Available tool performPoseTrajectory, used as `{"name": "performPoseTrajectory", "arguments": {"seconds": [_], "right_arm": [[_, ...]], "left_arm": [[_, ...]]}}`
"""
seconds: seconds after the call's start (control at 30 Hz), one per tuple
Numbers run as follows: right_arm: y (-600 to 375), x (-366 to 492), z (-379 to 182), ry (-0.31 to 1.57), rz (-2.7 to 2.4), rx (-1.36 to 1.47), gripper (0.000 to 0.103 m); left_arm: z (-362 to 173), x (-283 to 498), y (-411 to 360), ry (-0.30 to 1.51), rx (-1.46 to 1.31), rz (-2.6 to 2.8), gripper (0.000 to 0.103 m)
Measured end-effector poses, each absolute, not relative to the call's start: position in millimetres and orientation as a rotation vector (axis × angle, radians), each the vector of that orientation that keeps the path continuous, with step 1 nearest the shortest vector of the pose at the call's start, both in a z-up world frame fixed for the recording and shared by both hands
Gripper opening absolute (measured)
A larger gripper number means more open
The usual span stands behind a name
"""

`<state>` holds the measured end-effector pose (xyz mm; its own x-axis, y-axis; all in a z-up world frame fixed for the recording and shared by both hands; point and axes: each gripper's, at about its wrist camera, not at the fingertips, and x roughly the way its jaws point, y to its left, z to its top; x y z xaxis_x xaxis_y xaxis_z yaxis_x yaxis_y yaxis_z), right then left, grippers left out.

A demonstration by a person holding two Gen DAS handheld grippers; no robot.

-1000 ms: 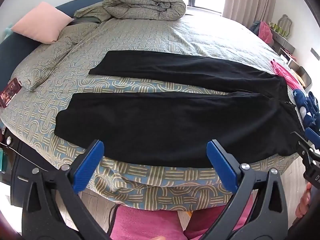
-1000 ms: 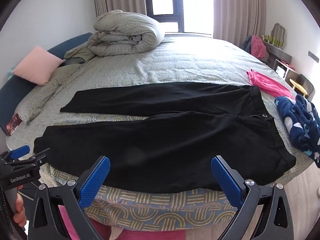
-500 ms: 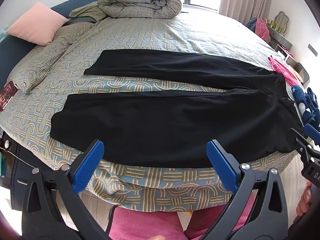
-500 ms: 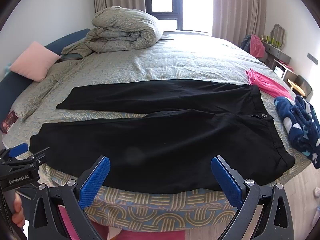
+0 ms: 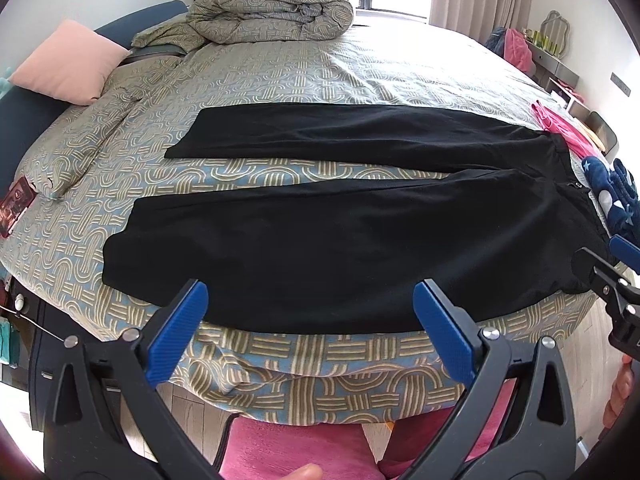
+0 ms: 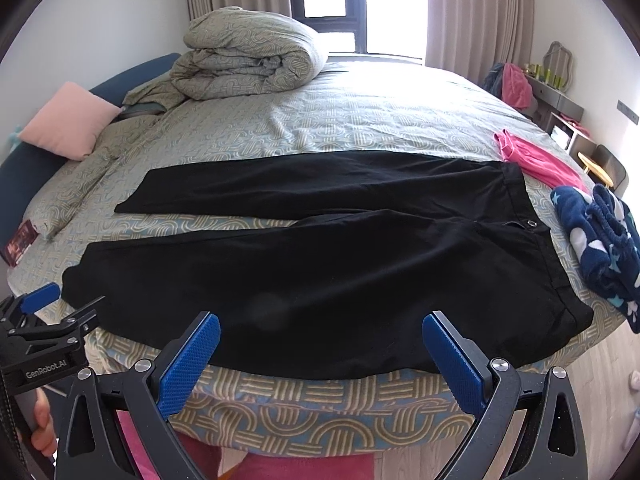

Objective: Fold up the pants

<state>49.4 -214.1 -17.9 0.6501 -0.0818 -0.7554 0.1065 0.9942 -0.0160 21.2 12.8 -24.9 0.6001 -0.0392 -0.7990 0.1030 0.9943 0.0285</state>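
Black pants (image 5: 340, 232) (image 6: 320, 264) lie flat on the bed, legs spread apart toward the left, waistband with a metal button at the right. My left gripper (image 5: 310, 312) hangs open just short of the near leg's lower edge, nothing between its blue pads. In its own view my right gripper (image 6: 320, 344) is open too, over the same near edge closer to the waist. Each gripper shows at the side of the other's view: the right one (image 5: 616, 272), the left one (image 6: 44, 316).
The bed (image 5: 328, 80) wears a patterned grey-blue cover. A rolled duvet (image 6: 248, 60) and a pink pillow (image 5: 64, 64) sit at the far left. Pink cloth (image 6: 536, 160) and a navy star-print garment (image 6: 600, 240) lie right of the waistband. A pink-clad person stands below.
Both cameras have drifted slightly; the pants sit a little further right and higher in the left view. The pants lie as before and both grippers stay open.
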Motion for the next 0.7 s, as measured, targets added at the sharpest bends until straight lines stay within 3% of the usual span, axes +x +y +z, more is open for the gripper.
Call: {"name": "performPoseTrajectory", "arguments": {"seconds": [0.7], "right_arm": [[-215.1, 46.2, -22.7, 0.876, -0.099, 0.050, 0.103]], "left_arm": [[-24.5, 21.4, 18.7, 0.924, 0.064, -0.073, 0.102]]}}
